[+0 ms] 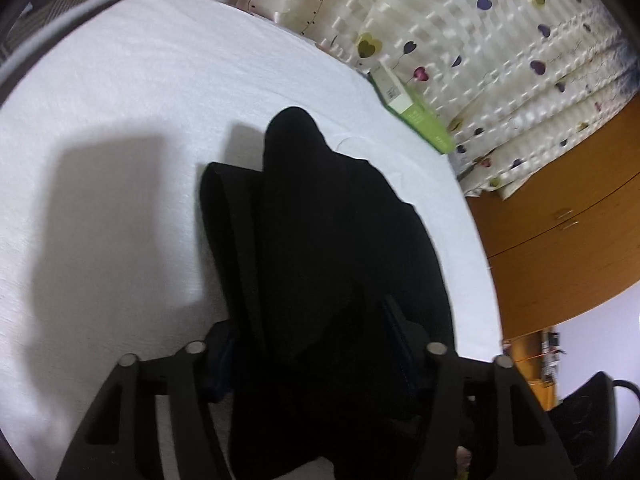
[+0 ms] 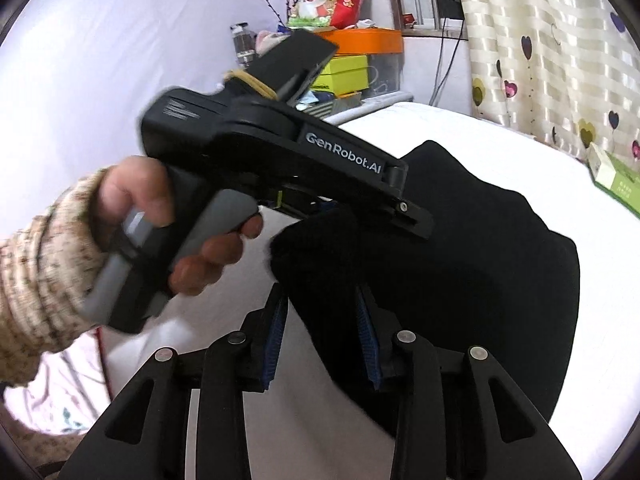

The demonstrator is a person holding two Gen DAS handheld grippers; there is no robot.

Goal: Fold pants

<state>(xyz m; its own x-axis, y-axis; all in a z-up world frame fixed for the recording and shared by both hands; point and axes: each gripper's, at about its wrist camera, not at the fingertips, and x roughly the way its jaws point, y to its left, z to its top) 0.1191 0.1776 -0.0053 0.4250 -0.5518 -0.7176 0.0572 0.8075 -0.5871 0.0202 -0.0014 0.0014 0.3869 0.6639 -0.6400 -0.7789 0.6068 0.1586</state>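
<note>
Blue ribbed pads [image 2: 370, 344] line the right gripper [image 2: 322, 340], and black cloth sits right between them — the pants [image 2: 460, 264] are bunched up in that gap, with the left pad showing a sliver of white beside the fabric, so whether the jaws truly pinch it I cannot tell. Over to the left wrist view: the left gripper [image 1: 316, 344] has its fingers wrapped around a thick fold of the same pants [image 1: 320, 240], cloth filling the whole space between the pads and spilling over them, clenched on the fabric. From the right wrist view, that left gripper [image 2: 416, 220] comes in from the left, tilted downward toward the cloth, its tip buried at the raised black hump. The left hand [image 2: 176, 232] grips the grey handle, fingers curled round the trigger, wrist in a speckled knit sleeve [image 2: 44, 272]. Outward now: the pants lie in a dark folded heap on the white bed sheet [image 1: 120, 100], one peak lifted above the rest. A green-and-white box [image 1: 412, 116] rests at the bed's far edge, against the heart-print curtain [image 1: 480, 40], with a wooden cabinet [image 1: 560, 240] to the right.
</note>
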